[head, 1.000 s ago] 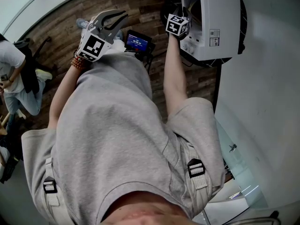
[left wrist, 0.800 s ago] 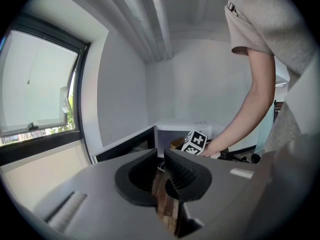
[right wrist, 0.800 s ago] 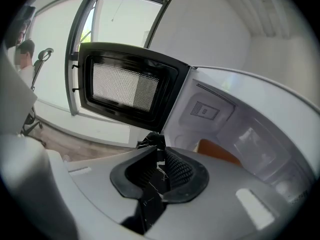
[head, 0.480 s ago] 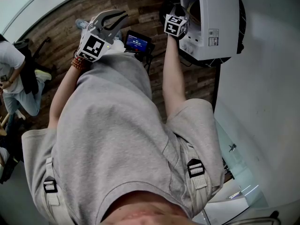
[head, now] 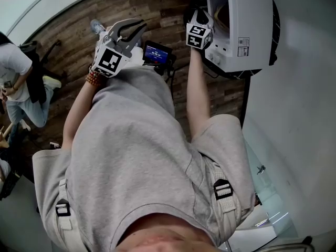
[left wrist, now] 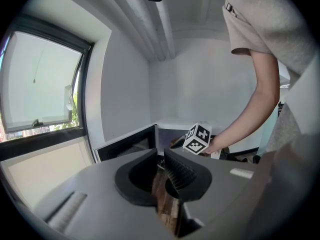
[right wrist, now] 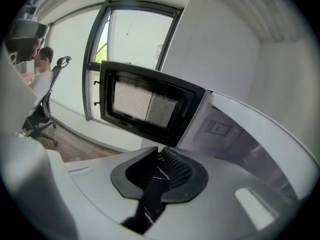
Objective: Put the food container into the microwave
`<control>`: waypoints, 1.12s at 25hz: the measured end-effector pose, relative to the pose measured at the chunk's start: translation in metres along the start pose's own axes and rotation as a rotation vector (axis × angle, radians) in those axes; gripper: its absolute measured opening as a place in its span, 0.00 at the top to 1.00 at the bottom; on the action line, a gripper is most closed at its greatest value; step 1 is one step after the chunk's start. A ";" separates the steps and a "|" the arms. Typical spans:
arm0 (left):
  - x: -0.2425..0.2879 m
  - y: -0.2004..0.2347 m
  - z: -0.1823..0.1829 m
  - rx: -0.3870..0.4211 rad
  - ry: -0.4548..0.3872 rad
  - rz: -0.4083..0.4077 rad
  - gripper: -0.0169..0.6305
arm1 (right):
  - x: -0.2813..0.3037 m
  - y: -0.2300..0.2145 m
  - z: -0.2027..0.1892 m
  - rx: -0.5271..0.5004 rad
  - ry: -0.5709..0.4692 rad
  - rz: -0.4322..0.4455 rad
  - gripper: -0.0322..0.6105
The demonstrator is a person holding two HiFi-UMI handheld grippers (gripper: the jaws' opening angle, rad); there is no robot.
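Right tongs closed beside open microwave, left tongs closed, well apart

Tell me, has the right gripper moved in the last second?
No. The right gripper stays at the open front of the microwave; only the camera shifted.

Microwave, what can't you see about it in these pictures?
- Inside of the microwave, head view: only a sliver shows past its top. A tan shape there may be the food container, but I cannot tell.
- Left gripper view: a marker cube and a hand cover the opening.
- Right gripper view: only the open door and the white shell show.
- Small screen, head view: the print is too small to read.
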State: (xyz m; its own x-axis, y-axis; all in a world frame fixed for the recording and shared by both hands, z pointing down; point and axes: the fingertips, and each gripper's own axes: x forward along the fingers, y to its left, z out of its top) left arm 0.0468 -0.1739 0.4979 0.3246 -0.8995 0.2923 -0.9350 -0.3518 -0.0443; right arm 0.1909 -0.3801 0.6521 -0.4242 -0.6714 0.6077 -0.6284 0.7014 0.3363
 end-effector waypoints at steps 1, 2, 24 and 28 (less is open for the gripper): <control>-0.001 0.000 -0.001 -0.003 0.004 0.005 0.91 | -0.001 0.002 0.003 -0.003 -0.010 0.007 0.87; -0.003 0.000 -0.002 -0.008 0.007 0.011 0.91 | -0.002 0.004 0.007 -0.008 -0.020 0.013 0.87; -0.041 0.057 0.026 0.029 -0.078 -0.003 0.91 | -0.058 0.033 0.092 0.014 -0.128 -0.031 0.91; -0.045 0.070 0.032 0.038 -0.107 0.001 0.91 | -0.066 0.041 0.117 -0.004 -0.170 -0.033 0.91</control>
State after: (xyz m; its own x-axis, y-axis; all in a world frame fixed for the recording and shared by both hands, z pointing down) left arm -0.0288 -0.1667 0.4509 0.3386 -0.9219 0.1885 -0.9300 -0.3583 -0.0817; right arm 0.1173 -0.3355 0.5419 -0.5075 -0.7245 0.4663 -0.6415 0.6791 0.3569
